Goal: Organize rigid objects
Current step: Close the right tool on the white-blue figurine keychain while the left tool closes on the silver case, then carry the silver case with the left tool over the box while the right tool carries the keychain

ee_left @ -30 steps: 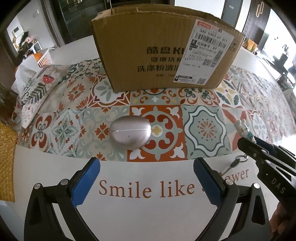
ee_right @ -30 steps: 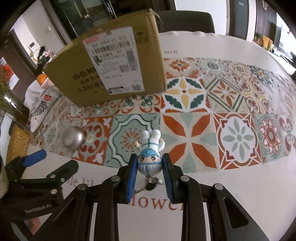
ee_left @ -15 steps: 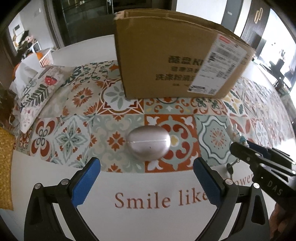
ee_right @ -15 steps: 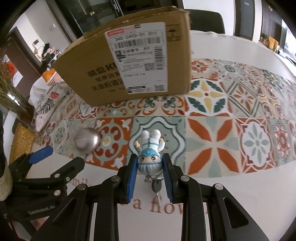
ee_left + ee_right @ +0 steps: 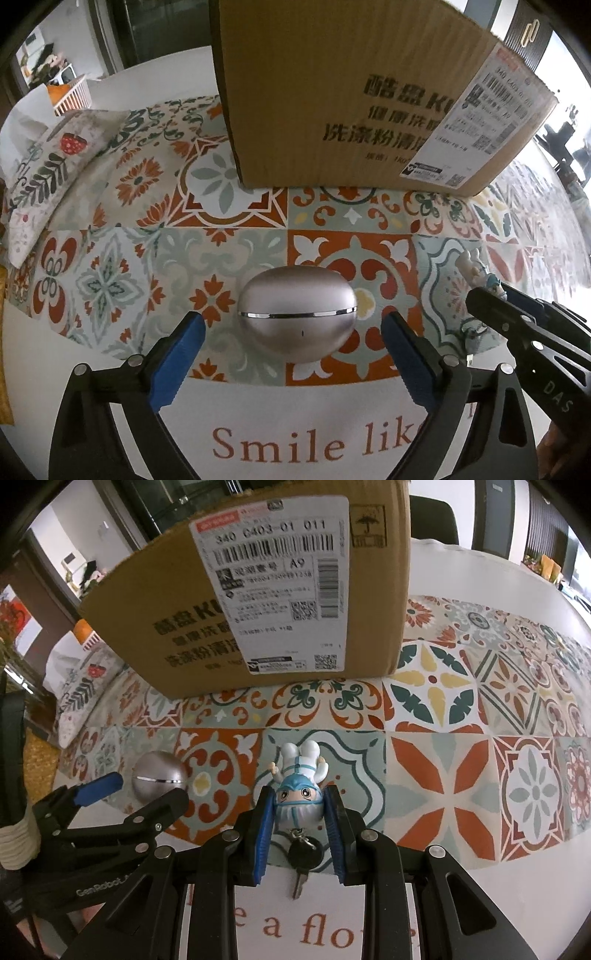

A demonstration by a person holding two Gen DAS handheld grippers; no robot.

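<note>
A silver egg-shaped case [image 5: 296, 313] lies on the patterned tablecloth, between the blue pads of my left gripper [image 5: 293, 334], which is open around it without touching. It also shows in the right wrist view [image 5: 159, 780]. My right gripper [image 5: 300, 806] is shut on a small figurine keychain [image 5: 298, 789] in white and blue, head toward the camera, with a black key [image 5: 303, 864] hanging below it. The figurine also shows at the right of the left wrist view [image 5: 476, 271]. A brown cardboard box [image 5: 280, 602] stands just beyond both grippers.
A floral cushion [image 5: 48, 162] lies at the far left on the table. The tablecloth's white border with printed words [image 5: 314, 443] runs under the grippers. The left gripper [image 5: 92, 812] sits close to the left of the right gripper.
Both grippers have moved forward toward the box. The left gripper's pads now flank the silver case. The right gripper keeps hold of the figurine.
</note>
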